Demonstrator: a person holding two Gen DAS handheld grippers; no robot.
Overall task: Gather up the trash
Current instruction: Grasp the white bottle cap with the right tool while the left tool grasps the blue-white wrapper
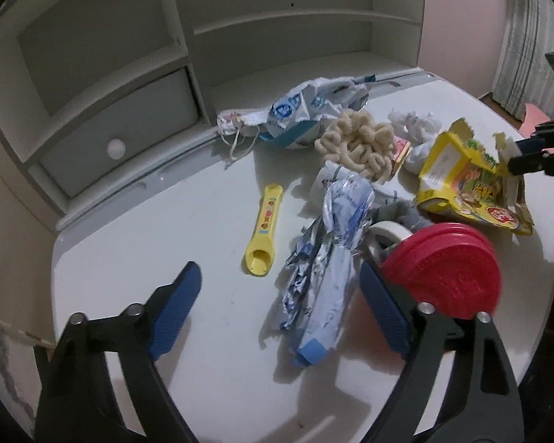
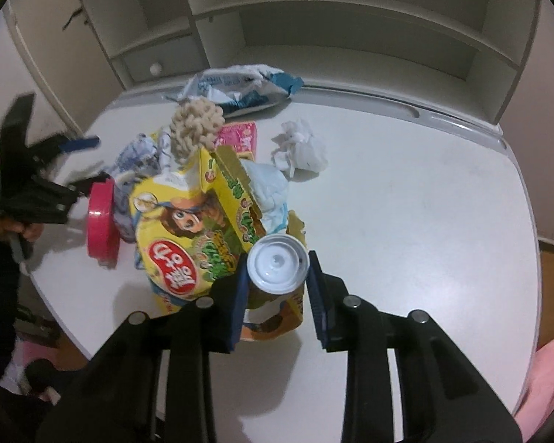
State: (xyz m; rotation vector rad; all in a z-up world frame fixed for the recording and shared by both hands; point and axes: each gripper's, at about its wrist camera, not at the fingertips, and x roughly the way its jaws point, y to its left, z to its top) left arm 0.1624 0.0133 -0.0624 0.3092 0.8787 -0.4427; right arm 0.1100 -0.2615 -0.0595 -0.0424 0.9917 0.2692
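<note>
Trash lies heaped on a white table. My left gripper is open just above the table, its jaws to either side of a crumpled silver-blue foil wrapper. My right gripper is shut on a small bottle with a white cap, held over a torn yellow snack box. The yellow box also shows in the left wrist view, with the right gripper beside it. The left gripper appears at the left of the right wrist view.
A red tape dispenser sits by my left gripper's right finger. A yellow tube, a beige yarn bundle, crumpled white tissue, a blue-white bag and a pink packet lie around. A white shelf unit stands behind.
</note>
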